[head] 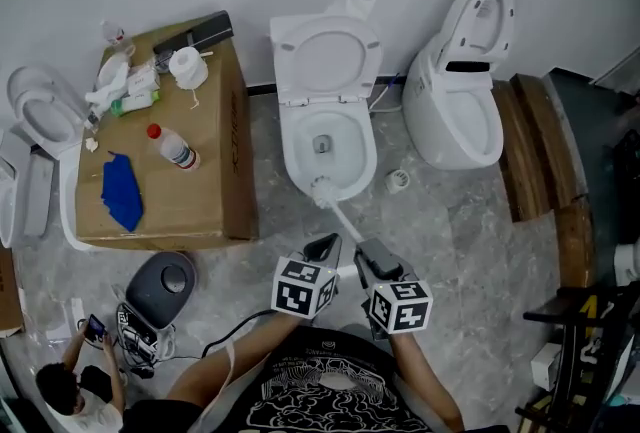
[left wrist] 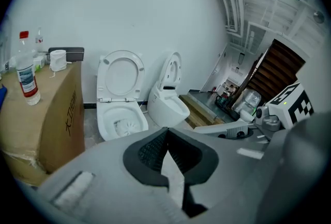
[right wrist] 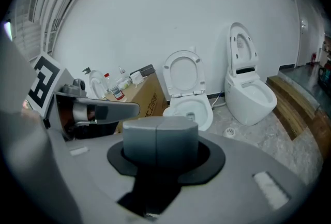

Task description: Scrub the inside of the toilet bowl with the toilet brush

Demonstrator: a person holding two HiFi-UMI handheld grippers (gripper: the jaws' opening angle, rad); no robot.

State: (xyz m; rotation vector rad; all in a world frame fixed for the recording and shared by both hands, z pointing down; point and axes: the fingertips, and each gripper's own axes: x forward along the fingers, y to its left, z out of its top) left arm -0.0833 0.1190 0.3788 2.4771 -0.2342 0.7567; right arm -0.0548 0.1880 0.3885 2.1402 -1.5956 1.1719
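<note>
Glossy toilet bowl [head: 292,153]; matt cardboard box [head: 190,203]

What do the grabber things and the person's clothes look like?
Both the left gripper and right gripper are grey with black parts round the jaws, and each carries a cube of black-and-white square markers. The person wears a black T-shirt with white print.

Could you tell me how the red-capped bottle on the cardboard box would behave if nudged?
The bottle stands upright, tall and narrow, so a push near the cap would probably tip it. Its round body would then likely roll on the flat cardboard box.
</note>
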